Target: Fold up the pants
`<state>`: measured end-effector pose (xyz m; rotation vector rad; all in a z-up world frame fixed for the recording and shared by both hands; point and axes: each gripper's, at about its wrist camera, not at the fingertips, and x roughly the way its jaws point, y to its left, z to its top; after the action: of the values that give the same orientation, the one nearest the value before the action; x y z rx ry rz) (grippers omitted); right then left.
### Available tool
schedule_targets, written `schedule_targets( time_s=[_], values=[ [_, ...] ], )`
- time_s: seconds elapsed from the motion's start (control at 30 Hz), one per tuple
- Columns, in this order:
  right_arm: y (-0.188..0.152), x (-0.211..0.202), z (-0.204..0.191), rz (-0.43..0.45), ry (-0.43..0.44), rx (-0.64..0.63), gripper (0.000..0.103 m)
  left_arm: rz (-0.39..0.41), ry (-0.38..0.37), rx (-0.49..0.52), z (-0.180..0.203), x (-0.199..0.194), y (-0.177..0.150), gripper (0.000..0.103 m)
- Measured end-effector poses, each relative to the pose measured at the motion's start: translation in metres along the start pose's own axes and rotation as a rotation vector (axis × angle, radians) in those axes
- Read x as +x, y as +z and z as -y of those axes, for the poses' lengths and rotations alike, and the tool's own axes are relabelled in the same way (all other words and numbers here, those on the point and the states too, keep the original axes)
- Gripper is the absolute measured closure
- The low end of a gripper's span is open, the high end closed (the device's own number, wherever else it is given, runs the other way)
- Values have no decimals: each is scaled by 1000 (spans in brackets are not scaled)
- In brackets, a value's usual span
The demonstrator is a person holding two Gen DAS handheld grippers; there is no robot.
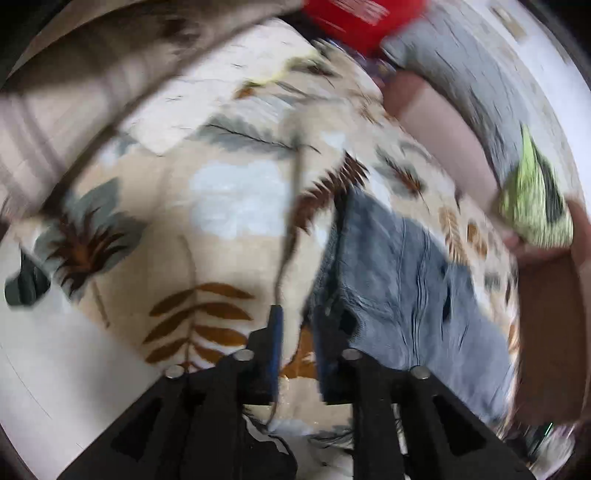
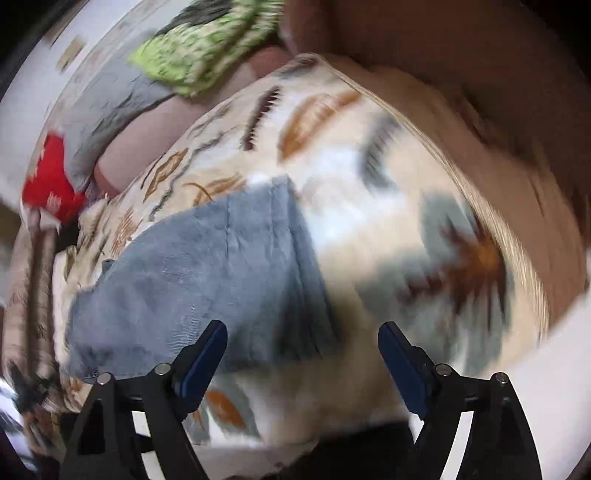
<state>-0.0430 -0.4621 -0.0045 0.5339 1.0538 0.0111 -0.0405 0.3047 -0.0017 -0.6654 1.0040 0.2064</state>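
Note:
The blue-grey pants (image 1: pixel 399 280) lie folded in a compact pile on a leaf-patterned bedspread (image 1: pixel 207 206). In the left wrist view they sit right of centre, and my left gripper (image 1: pixel 299 332) hovers at their near left edge with its jaws a small gap apart and nothing clearly between them. In the right wrist view the pants (image 2: pixel 207 273) lie left of centre. My right gripper (image 2: pixel 303 347) is wide open above their near right edge, holding nothing. Both views are blurred by motion.
A green patterned pillow (image 1: pixel 532 206) and a grey pillow (image 1: pixel 469 74) lie along a pink headboard edge (image 1: pixel 443 140). A red item (image 1: pixel 362 18) sits at the far end. A thin dark cord (image 1: pixel 291 206) hangs over the bedspread. The bed's edge and white floor (image 1: pixel 44 354) are at left.

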Motion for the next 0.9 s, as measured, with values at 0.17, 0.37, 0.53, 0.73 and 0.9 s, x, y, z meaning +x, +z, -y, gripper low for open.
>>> schedule_targets(
  time_s=[0.17,0.37,0.53,0.73,0.9],
  values=[
    [16,-26,6,88,91,124,17,115,-23,143,64,-21,-4,48],
    [76,22,-31,2,118,92,18,63,35,343,127,37,-39,48],
    [108,83,-43,-96,-26,60,62,32,153,348,112,87,-53,48],
    [122,88,-86,-11,-296,-221,90,56,157,403,114,87,-54,45],
    [119,102,-72,-27,-346,-182,48,76,168,431,112,92,-54,45]
  ],
)
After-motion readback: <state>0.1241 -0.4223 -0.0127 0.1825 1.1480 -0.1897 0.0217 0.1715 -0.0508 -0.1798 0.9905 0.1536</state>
